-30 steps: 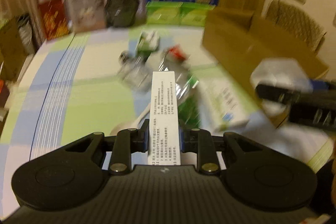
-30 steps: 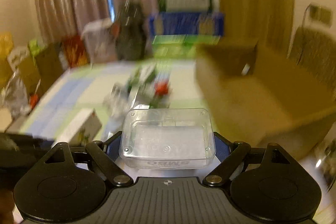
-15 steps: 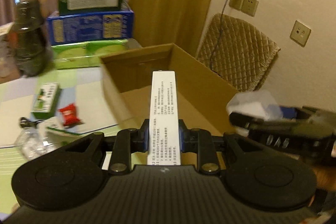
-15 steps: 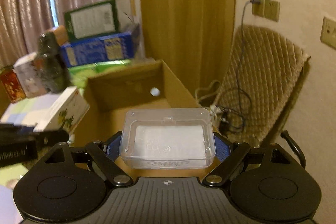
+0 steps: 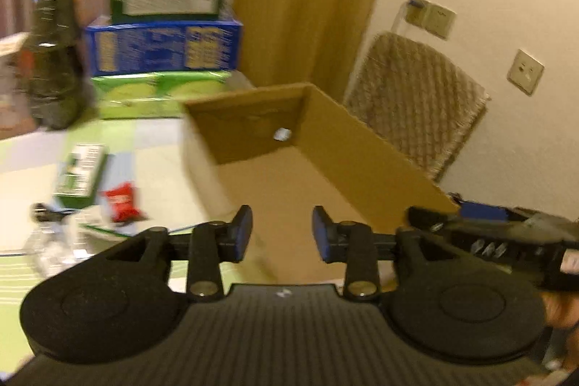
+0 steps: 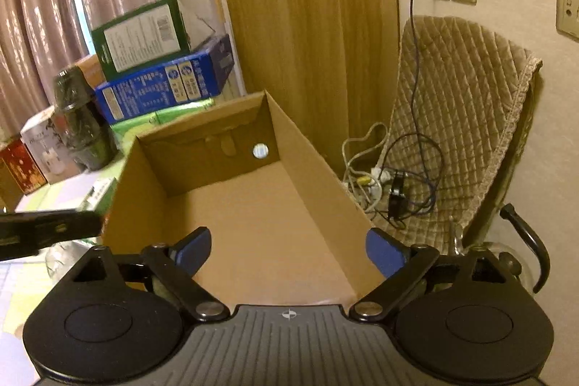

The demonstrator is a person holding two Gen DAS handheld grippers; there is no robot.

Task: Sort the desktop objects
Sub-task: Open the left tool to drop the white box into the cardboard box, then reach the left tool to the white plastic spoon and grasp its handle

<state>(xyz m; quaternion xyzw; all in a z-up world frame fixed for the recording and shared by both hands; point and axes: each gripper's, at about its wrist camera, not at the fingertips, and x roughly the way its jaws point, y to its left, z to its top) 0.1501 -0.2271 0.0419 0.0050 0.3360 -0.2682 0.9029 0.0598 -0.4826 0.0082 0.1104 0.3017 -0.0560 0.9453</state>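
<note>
An open cardboard box (image 5: pixel 347 147) stands at the table's right end, and both grippers hover over its near end. My left gripper (image 5: pixel 282 227) is open with its jaws still opening, and nothing shows between its blue pads. My right gripper (image 6: pixel 287 248) is spread wide over the box (image 6: pixel 307 169), its jaws also still opening, with nothing between them. The box floor that I can see is bare. The white printed carton and the clear plastic case are out of sight. On the table lie a green packet (image 5: pixel 81 172), a red sachet (image 5: pixel 121 201) and clear plastic items (image 5: pixel 54 241).
Stacked green and blue cartons (image 5: pixel 163 49) and a dark bottle (image 5: pixel 54 60) stand at the back of the table. A quilted chair (image 6: pixel 463 118) with cables (image 6: pixel 394 190) and wall sockets sits right of the box. The left gripper's tip (image 6: pixel 72 219) pokes in from the left edge.
Both grippers swung right from the table's clutter to above the cardboard box. The left let go of the white carton and the right let go of the clear case; both jaws now stand apart.
</note>
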